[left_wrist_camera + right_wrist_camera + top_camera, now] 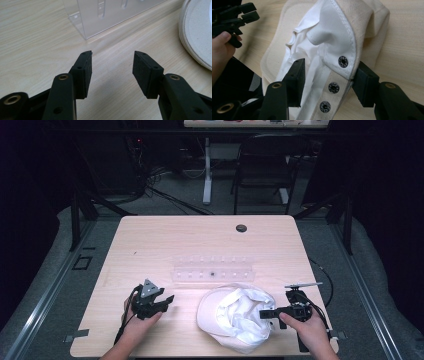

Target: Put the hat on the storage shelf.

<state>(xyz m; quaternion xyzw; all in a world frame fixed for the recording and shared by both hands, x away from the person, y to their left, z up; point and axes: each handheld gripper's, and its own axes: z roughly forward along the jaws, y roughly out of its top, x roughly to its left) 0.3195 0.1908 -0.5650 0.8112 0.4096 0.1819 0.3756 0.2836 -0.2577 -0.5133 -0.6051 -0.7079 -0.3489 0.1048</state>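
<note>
A cream cap (235,315) lies upside down on the table's near side, its white lining showing. My right gripper (265,314) is at the cap's right edge. In the right gripper view (331,65) it stands open, its jaws on either side of the cap's back strap (332,87), which carries dark snap studs. My left gripper (169,301) hovers low over bare wood left of the cap, open with nothing between its jaws (112,65). The cap's brim (197,32) sits at that view's right edge. The left gripper (234,17) also appears beyond the cap in the right gripper view.
A clear plastic rack (212,269) with a row of small holes stands on the table (150,245) just behind the cap and close ahead of the left gripper (105,15). A round cable hole (241,228) is near the far edge. A chair (265,165) stands beyond the table.
</note>
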